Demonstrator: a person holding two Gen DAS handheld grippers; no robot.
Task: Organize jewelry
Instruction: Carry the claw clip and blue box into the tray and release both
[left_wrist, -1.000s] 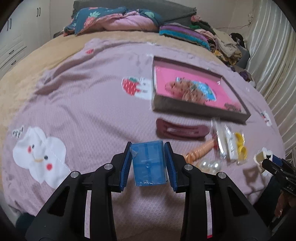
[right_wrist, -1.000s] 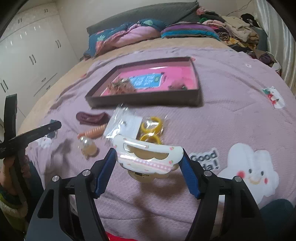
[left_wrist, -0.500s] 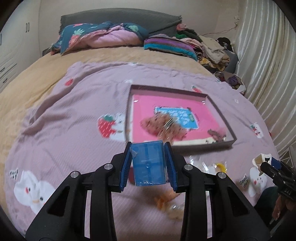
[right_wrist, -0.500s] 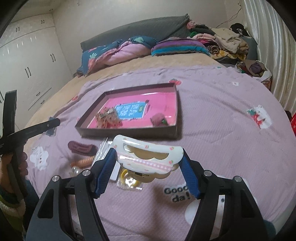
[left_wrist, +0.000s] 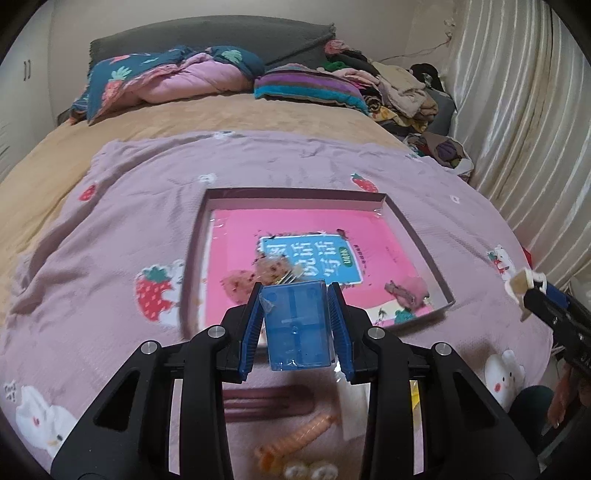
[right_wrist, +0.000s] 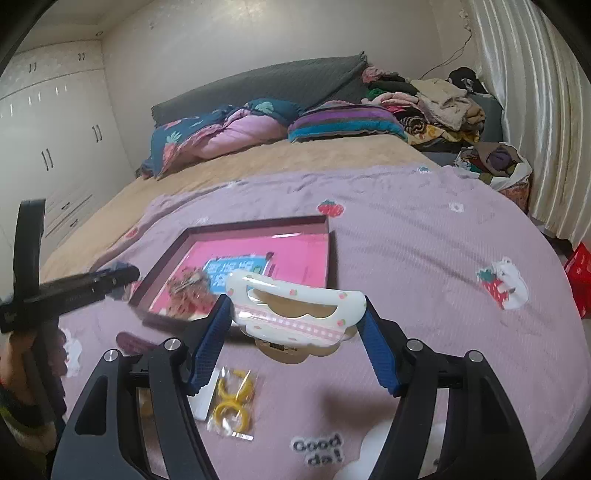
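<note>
My left gripper (left_wrist: 295, 325) is shut on a small clear blue plastic box (left_wrist: 297, 328), held above the near edge of a shallow brown tray (left_wrist: 295, 194) with a pink floor. The tray also shows in the right wrist view (right_wrist: 258, 223). Small brownish jewelry pieces (left_wrist: 273, 271) lie in it. My right gripper (right_wrist: 295, 325) is shut on a cream cloud-shaped hair claw (right_wrist: 295, 314), held above the purple blanket to the right of the tray.
On the blanket near me lie a dark red hair clip (left_wrist: 269, 402), an orange spiral tie (left_wrist: 295, 435), pearl beads (left_wrist: 310, 470) and a bag of yellow rings (right_wrist: 232, 402). Pillows (left_wrist: 173, 81) and piled clothes (left_wrist: 391, 92) fill the head of the bed.
Both grippers have lifted and moved forward toward the tray, each keeping its hold. The loose items now sit below and behind the fingers.
</note>
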